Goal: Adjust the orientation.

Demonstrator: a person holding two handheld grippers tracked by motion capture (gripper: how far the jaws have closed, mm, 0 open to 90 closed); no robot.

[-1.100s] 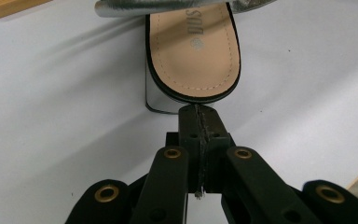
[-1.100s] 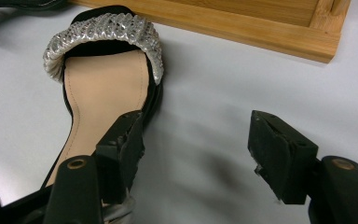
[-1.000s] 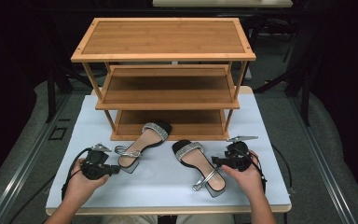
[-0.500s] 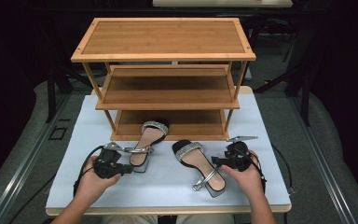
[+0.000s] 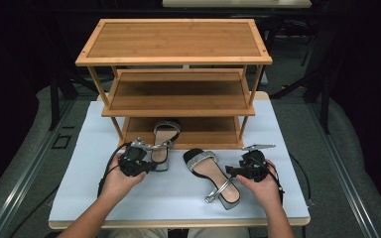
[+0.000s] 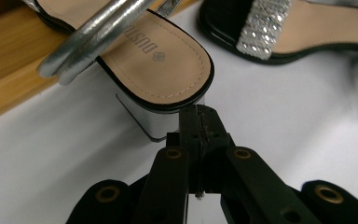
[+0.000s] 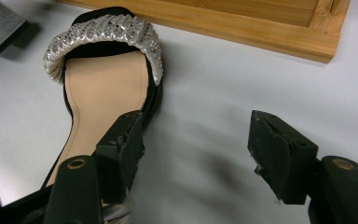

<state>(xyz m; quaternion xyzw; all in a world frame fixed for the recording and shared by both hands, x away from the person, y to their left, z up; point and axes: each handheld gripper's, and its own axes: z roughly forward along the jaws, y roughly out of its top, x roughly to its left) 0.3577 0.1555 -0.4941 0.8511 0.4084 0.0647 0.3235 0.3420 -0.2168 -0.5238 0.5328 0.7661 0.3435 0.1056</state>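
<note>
Left gripper: you are pressing the left gripper, jaws fully together with nothing between them, against the silver block heel of the left sandal.
Left sandal: it is lying with its rhinestone toe band already on the bottom shelf of the bamboo shoe rack, heel hanging out over the white tabletop.
Right gripper: you are holding the right gripper with jaws standing wide apart, empty, just beside the right sandal.
Right sandal: it is resting near you on the tabletop, toe pointing toward the rack, well short of the shelf.
Step in hand: you appear to be nudging the left sandal farther in.
Doing it well: push low on the heel's flat back face, straight toward the far side, so the sandal is sliding without swinging sideways or tipping.
</note>
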